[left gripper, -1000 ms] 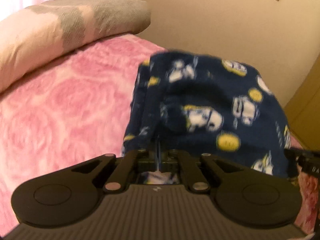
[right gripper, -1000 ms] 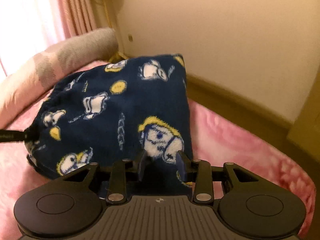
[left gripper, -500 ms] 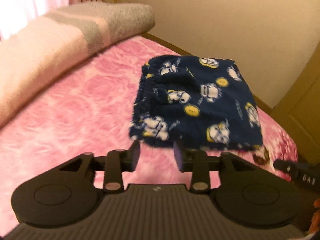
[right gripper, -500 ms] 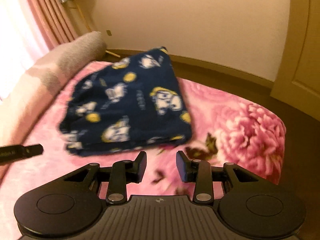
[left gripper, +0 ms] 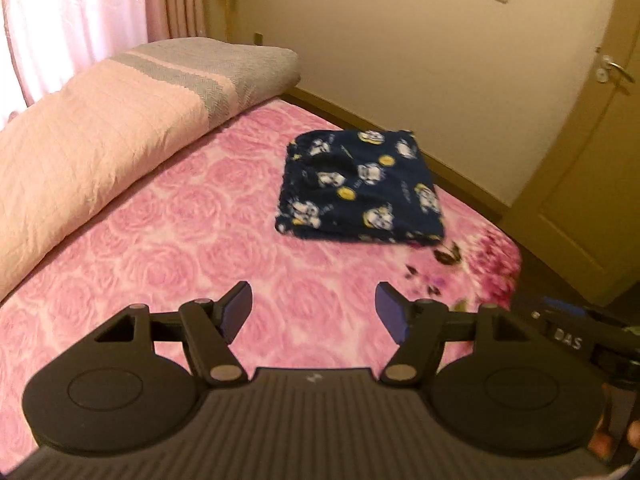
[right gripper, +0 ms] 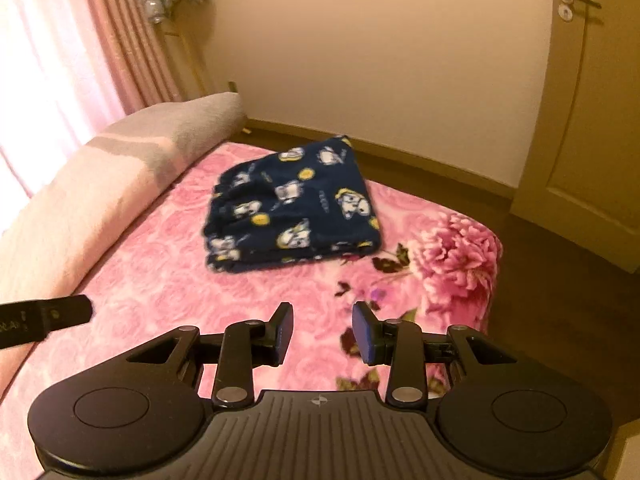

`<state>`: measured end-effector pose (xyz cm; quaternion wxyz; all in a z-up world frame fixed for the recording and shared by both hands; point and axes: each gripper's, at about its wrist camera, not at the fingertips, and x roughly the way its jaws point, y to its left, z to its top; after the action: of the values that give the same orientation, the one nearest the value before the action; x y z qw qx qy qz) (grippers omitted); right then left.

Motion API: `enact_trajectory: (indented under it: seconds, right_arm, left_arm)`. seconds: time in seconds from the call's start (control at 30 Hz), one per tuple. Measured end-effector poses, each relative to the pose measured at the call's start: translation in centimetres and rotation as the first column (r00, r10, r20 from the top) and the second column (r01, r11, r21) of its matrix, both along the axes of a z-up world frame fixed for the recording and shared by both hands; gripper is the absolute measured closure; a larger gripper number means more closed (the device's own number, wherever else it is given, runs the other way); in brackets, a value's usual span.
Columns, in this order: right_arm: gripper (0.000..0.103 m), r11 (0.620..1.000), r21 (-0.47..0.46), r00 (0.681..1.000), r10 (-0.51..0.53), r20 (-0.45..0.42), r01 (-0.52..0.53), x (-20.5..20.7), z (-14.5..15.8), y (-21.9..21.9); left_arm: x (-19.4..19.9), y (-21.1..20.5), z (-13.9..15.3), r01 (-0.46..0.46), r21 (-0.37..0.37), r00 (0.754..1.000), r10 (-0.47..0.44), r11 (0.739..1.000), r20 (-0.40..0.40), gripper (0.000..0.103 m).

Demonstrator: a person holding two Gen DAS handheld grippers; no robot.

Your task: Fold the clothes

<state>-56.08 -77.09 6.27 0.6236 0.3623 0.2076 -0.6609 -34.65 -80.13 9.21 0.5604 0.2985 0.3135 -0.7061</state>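
Note:
A navy fleece garment printed with white and yellow cartoon figures lies folded into a rough square near the far corner of the pink rose-patterned bed. It shows in the right wrist view too, as the garment. My left gripper hovers well back from it, jaws opening wide with nothing between them. My right gripper is also held back above the blanket, open with a narrower gap and empty. The tip of the left gripper pokes in at the left of the right wrist view.
A rolled pink-and-grey quilt lies along the left side of the bed. Beyond the bed are a cream wall, brown floor and a door at the right. Pink curtains hang at the left. The bed's corner drops off right of the garment.
Both grippers let go of the garment and pulled back and up. The garment now lies folded on the bed, farther away. The left jaws went from shut to wide apart.

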Motion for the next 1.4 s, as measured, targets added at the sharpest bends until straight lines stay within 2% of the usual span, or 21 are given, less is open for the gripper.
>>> enact_trajectory:
  seconds: [0.17,0.37,0.6,0.83,1.4]
  right_arm:
    - [0.066,1.000,0.002,0.998,0.009,0.060,-0.009,1.7,3.0,4.1]
    - [0.066,0.999,0.027,1.000,0.024,0.016,-0.024,3.2,4.5,7.6]
    - [0.066,0.996,0.082,0.998,0.050,-0.033,-0.047,3.6,4.5,9.5]
    - [0.066,0.991,0.117,0.997,0.063,-0.044,-0.057,2.4,4.0,7.8]
    - [0.066,0.964,0.246,0.994,0.112,-0.018,-0.104,-1.4,0.8,-0.6]
  left_arm:
    - [1.2,4.4,2.3,0.007,-0.019,0.999,-0.008,1.000,-0.032,0.038]
    - [1.8,8.1,3.5,0.020,-0.007,0.999,-0.020,1.000,-0.030,0.038]
    - [1.3,9.0,3.7,0.005,0.030,1.000,-0.004,1.000,-0.027,0.038]
    - [-0.2,7.5,3.3,0.000,0.053,1.000,0.001,0.999,-0.018,0.038]
    - [-5.0,0.2,0.4,-0.019,0.126,0.999,0.015,0.992,0.036,0.038]
